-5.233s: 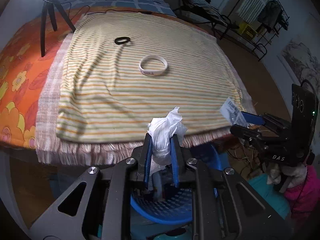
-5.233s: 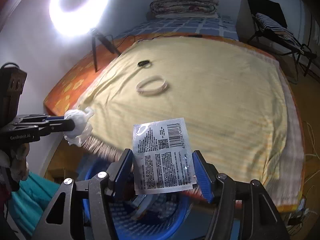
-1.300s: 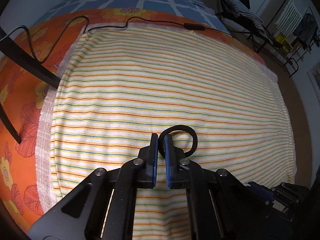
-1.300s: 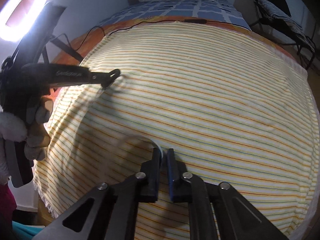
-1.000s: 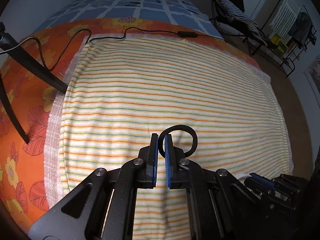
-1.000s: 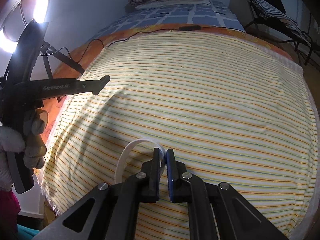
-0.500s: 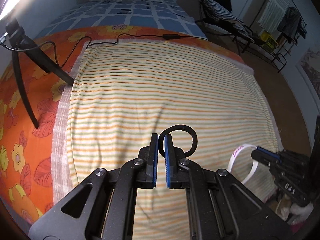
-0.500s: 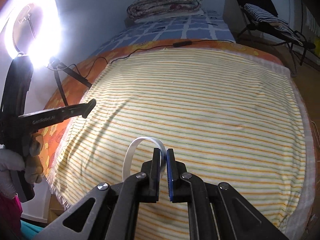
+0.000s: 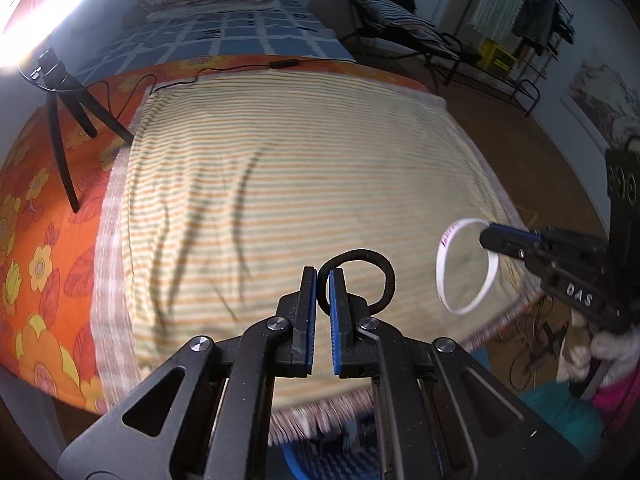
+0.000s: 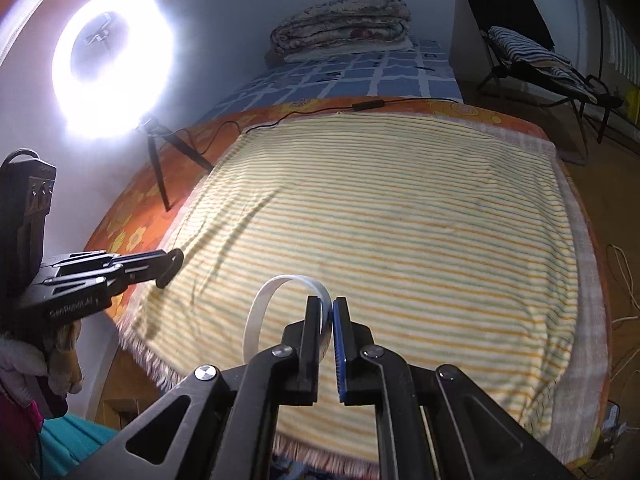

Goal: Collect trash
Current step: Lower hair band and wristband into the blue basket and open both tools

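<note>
My left gripper [image 9: 322,276] is shut on a black hair band [image 9: 382,270], which loops out to the right of its tips, lifted above the striped blanket [image 9: 280,184]. My right gripper [image 10: 327,306] is shut on a white wristband [image 10: 260,312] that curls out to its left. In the left wrist view that same white wristband [image 9: 466,266] hangs from the right gripper [image 9: 486,236] near the blanket's right front corner. The left gripper [image 10: 172,264] shows at the left edge of the right wrist view. A blue basket [image 9: 320,460] peeks out below the blanket's fringed edge.
A lit ring light [image 10: 112,68] on a black tripod [image 9: 64,128] stands on the orange flowered sheet [image 9: 36,240] at the left. A black cable [image 10: 312,114] runs along the blanket's far edge. Folded quilts [image 10: 340,28] lie at the bed's head; a chair [image 10: 532,60] stands at right.
Both grippers have drawn back and up from the blanket toward its near edge, each keeping its band. The blue basket has come into the left wrist view.
</note>
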